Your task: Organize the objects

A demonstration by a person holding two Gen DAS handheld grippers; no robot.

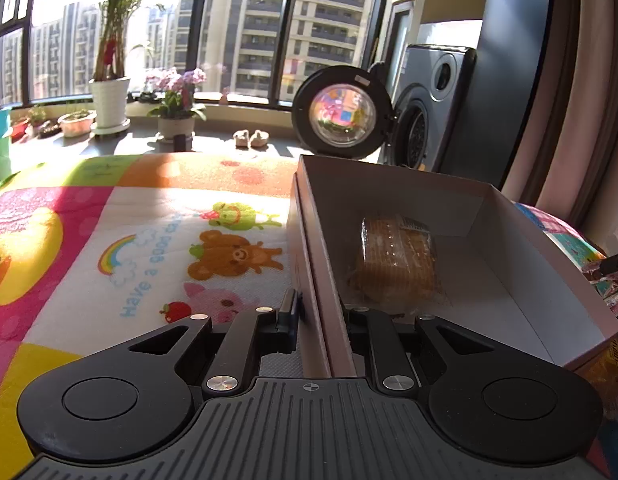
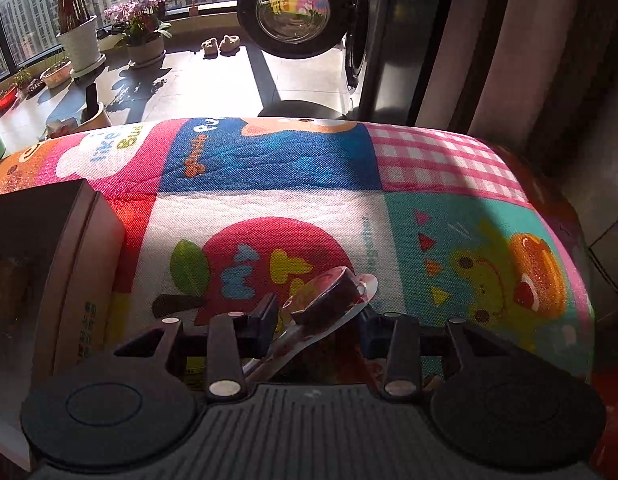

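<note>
Between the fingers of the right gripper (image 2: 321, 316) sits a small sealed jelly cup (image 2: 329, 294), dark red-brown, tilted, with a printed foil lid whose tab curls outward past the rim. The jaws stand at a moderate width, and whether they press on the cup cannot be told. It hangs over a quilted play mat (image 2: 293, 208) covering the tabletop. Mat panels in the right wrist view show a red apple bearing the letters "My", a frog with a burger, pink gingham and a blue panel with orange script too distorted to read.

At the left of the same view stands a cardboard box (image 2: 83, 264), its outer side printed with small green characters, illegible.

Left wrist view: the left gripper (image 1: 321, 316) straddles the near wall of the box (image 1: 509, 220), one finger outside, one inside, with the wall between them; firm contact cannot be confirmed. The box interior is plain white and contains one clear-wrapped pack of brown wafer biscuits (image 1: 397, 260) lying on the floor of the box. Mat (image 1: 149, 240) lettering beside a rainbow reads "Have a good"; a bear, pig and frog are printed nearby.

Background: washing machine (image 1: 429, 120) with door open.
</note>
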